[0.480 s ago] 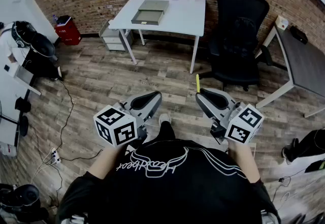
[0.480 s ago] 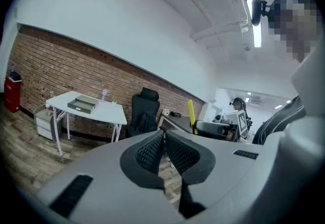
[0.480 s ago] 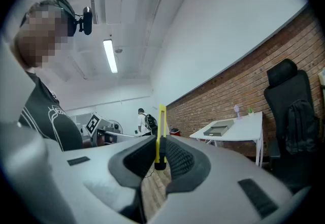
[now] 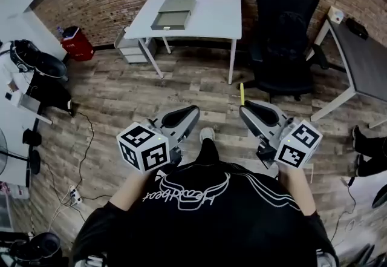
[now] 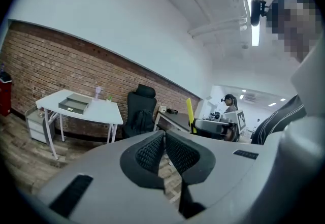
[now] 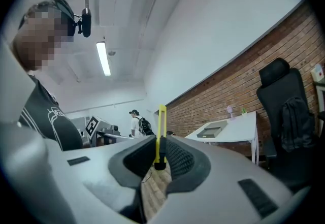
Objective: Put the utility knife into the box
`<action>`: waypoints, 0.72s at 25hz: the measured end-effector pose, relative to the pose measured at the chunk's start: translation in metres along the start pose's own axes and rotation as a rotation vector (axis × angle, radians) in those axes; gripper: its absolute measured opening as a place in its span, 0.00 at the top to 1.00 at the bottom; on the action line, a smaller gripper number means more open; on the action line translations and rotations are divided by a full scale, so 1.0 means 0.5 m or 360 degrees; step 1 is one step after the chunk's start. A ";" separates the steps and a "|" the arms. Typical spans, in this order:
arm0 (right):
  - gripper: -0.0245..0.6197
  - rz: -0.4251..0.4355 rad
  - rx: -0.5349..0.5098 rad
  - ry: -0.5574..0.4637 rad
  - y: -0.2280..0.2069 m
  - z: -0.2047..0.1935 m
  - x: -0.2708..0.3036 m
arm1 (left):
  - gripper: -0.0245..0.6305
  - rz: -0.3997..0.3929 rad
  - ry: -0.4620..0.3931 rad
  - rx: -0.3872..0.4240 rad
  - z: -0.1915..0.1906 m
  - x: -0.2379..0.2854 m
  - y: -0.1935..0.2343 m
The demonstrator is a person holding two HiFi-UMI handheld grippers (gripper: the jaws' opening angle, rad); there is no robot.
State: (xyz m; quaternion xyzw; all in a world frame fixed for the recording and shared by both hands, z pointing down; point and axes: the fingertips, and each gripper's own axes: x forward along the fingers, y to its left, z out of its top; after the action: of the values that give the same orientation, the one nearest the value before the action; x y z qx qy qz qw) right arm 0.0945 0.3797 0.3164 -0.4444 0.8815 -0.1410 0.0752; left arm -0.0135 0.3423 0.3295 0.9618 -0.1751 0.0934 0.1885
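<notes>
Holder: Since half a second ago the white rectangular table [image 4: 217,14] has slid toward the top edge of the head view, and both grippers sit a touch further right. I judge I am walking toward it across the wood-plank floor [image 4: 151,90].

Listener: What is on the table, and what stands near it?

Holder: A grey shallow box [image 4: 168,27], open at the top, lies on the table's left half. A black office chair [image 4: 284,23] stands just beside the table's right end.

Listener: And your hands?

Holder: Both reach out in front of my chest, well apart from the table. The left gripper [image 4: 190,112] has its pads pressed together on nothing. The right gripper [image 4: 248,107] pinches a slim yellow utility knife [image 6: 161,131] near its lower end, so most of it stands upright above the pads.

Listener: How should the carry go?

Holder: Hold that pinch firm and the knife upright, steer left of the chair, and loosen only once the knife is low over the box's open top.
</notes>
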 end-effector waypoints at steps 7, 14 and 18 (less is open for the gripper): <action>0.86 -0.0036 0.0038 0.0011 -0.103 0.016 0.081 | 0.91 -0.0038 -0.0002 -0.0005 0.047 0.066 0.091; 0.86 -0.0052 0.0092 0.0096 -0.215 0.011 0.192 | 0.91 -0.0016 0.0022 -0.0093 0.077 0.138 0.236; 0.86 -0.0070 0.0149 0.0150 -0.296 0.007 0.267 | 0.91 -0.0013 0.0065 -0.0149 0.095 0.191 0.332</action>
State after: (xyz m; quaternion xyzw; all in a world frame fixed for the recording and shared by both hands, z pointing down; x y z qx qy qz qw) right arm 0.1289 0.1883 0.3589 -0.4526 0.8664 -0.2045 0.0512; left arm 0.0181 0.1505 0.3645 0.9505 -0.1715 0.1038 0.2373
